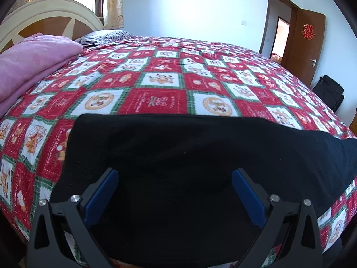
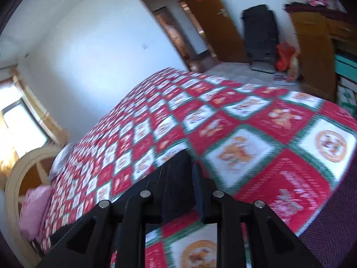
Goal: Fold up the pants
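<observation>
The black pants [image 1: 200, 156] are lying on the bed's quilt [image 1: 156, 78], spreading beneath the wide-open left gripper [image 1: 175, 176]. The right gripper [image 2: 180, 174] is pinching the pants' end between nearly closed jaws.

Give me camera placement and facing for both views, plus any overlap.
Left wrist: on the left gripper, angled down across the bed toward the far wall; open blue-padded fingers over the black pants.
Right wrist: on the right gripper, rolled and blurred, facing the door; narrow-set fingers at the pants' edge.
Shared: pants, quilt, pink blanket, door.
</observation>
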Demonstrator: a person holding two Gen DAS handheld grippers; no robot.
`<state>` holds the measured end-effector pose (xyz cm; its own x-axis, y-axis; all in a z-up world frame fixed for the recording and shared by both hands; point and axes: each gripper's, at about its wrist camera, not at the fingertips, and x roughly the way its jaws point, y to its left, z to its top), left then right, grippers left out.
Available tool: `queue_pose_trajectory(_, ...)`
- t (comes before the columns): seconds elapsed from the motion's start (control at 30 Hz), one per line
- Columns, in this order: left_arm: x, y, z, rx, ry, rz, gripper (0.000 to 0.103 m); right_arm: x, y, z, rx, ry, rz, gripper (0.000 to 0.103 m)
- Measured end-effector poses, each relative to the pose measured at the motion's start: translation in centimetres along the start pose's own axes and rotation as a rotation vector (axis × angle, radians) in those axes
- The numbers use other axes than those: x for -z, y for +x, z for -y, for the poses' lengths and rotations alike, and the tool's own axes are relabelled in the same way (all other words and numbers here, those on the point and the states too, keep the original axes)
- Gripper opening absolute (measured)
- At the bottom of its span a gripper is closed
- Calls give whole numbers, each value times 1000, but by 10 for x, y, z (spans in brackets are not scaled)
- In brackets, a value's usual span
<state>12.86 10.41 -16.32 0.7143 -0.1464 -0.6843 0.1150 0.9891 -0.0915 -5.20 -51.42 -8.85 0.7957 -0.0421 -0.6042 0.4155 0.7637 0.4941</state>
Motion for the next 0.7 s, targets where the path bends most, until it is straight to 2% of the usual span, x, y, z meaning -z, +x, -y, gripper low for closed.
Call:
queue_pose_trajectory(0.07, 2, 1, 2, -14, 21, 1, 103, 5, 18, -18, -21, -48, -52, 22)
queue_pose_trajectory(0.13, 4, 2, 3, -26, 42, 2, 103, 10, 41, -20, 39, -55, -130, 29)
queue_pose_trajectory(0.2, 5, 2, 2, -29, 54, 7, 103, 15, 60, -9, 97, -18, -189, 30)
queue_pose_trajectory(0.23, 6, 1, 2, -27, 55, 9, 103, 16, 66, -3, 97, -3, -204, 30)
queue_pose_trajectory(0.37, 5, -3, 2, -29, 60, 14, 103, 12, 56, -3, 59, 6, -182, 30)
queue_pose_trajectory(0.5, 4, -5, 3, -29, 57, 22, 103, -1, 47, -27, 57, -80, -133, 31)
queue_pose_trajectory(0.57, 3, -5, 3, -36, 51, 23, 103, -10, 51, -31, 48, -80, -127, 36)
queue_pose_trajectory(0.63, 3, -4, 3, -39, 47, 15, 103, -17, 65, -28, 38, -51, -139, 46)
queue_pose_trajectory(0.67, 3, -2, 3, -48, 48, 9, 103, -19, 73, -23, 58, -34, -148, 46)
queue_pose_trajectory(0.7, 3, -2, 4, -55, 50, 5, 103, -19, 84, -14, 128, -12, -167, 46)
